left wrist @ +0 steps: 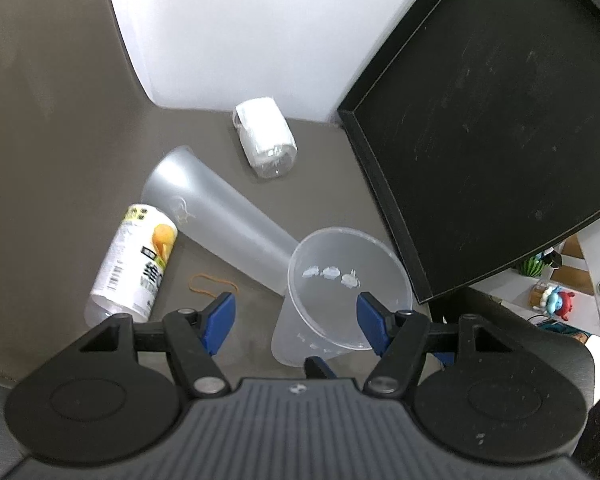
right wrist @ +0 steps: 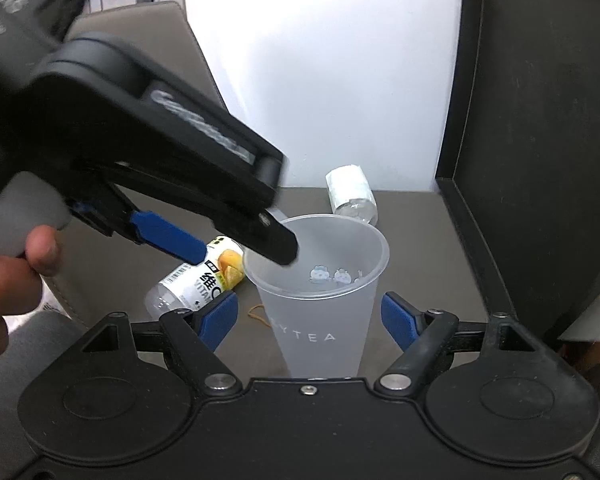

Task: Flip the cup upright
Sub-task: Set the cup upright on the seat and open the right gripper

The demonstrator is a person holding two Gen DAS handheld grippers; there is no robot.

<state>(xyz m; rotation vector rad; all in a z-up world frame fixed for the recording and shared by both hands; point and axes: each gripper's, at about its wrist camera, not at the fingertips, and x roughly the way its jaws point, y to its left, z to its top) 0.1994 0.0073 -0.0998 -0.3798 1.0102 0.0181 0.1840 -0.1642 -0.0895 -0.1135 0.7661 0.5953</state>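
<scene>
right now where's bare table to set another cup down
Bare grey table lies left of the fallen frosted plastic cup, and between the small clear jar and black tray. Crowded around the upright frosted cup, orange-label bottle and rubber band.

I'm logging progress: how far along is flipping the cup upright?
Nearly done: the frosted cup stands upright, mouth up, on the table. The right gripper is open around it; the left gripper is open above its rim. Left: withdraw. A second cup lies sideways.
</scene>
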